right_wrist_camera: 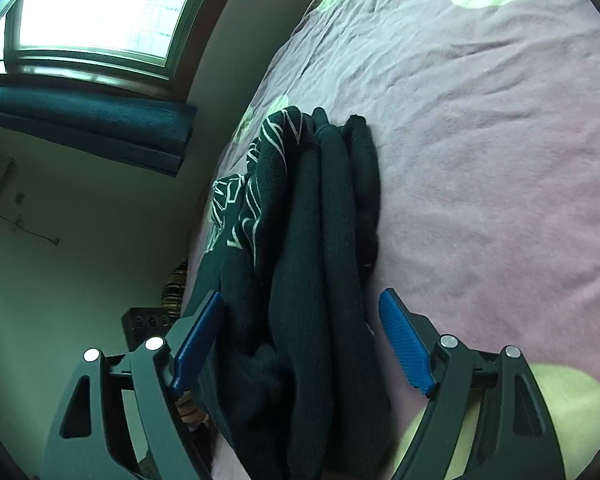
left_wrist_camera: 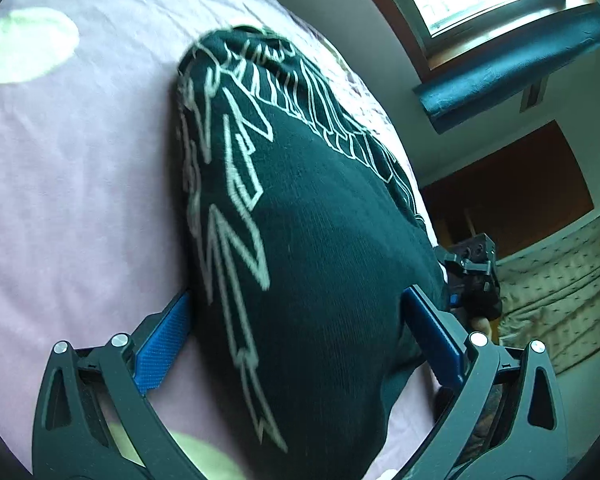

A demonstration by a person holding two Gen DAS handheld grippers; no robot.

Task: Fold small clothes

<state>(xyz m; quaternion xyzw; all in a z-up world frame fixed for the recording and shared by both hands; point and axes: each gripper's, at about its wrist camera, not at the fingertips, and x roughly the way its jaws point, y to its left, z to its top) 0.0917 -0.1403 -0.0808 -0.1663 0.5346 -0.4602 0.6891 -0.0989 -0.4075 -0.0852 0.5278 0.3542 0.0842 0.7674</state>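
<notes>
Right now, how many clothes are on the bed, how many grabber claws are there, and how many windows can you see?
Dark knit garment with white line pattern: 1, bundled on the pink bedsheet
Grippers: 2, the left gripper and the right gripper, each open around the garment
Windows: 1
Total: 4

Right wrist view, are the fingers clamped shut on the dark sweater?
No, the right gripper is open, its blue fingers standing apart on either side of the bunched dark sweater.
</notes>
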